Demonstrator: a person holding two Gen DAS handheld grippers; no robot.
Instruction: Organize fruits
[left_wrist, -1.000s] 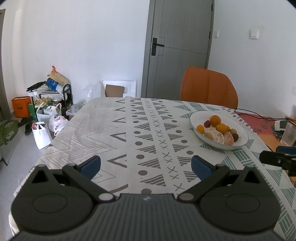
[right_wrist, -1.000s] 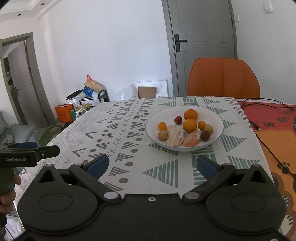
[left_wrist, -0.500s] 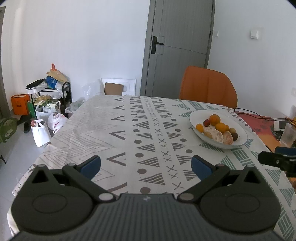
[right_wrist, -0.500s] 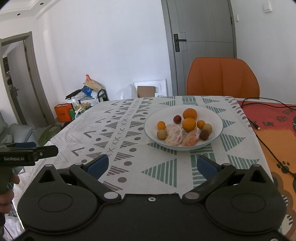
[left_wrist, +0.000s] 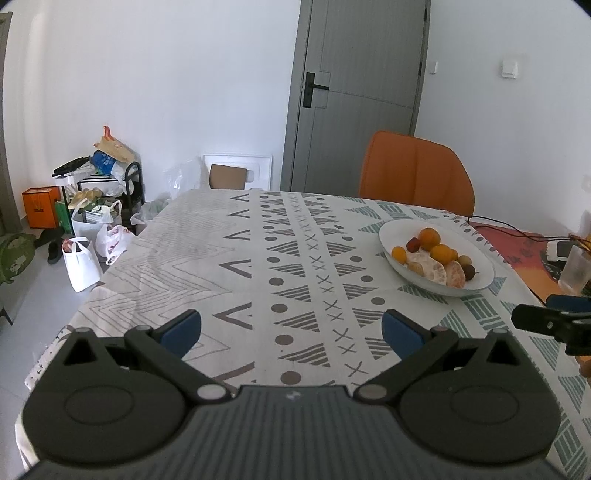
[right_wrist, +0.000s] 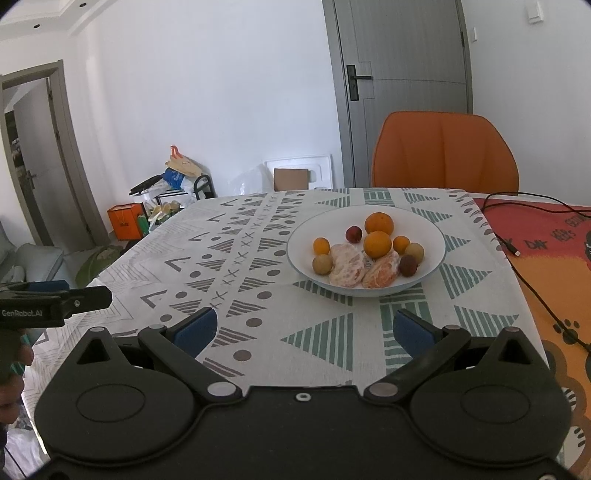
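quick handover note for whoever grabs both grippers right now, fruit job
Left gripper: open, empty, above the patterned tablecloth, bowl ahead to its right.
Right gripper: open, empty, facing the bowl.
White bowl holds all the fruit: two oranges, two peeled citrus pieces, small orange and reddish-brown fruits. Orange chair stands behind the table.
Done: nothing picked by the look of it.
Left: all the sorting; the right gripper looks better placed to start.

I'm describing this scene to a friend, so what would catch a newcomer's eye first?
A white bowl of fruit sits on the patterned tablecloth, with two oranges in the middle. Behind the table stands an orange chair. Both grippers, left and right, are open and empty.
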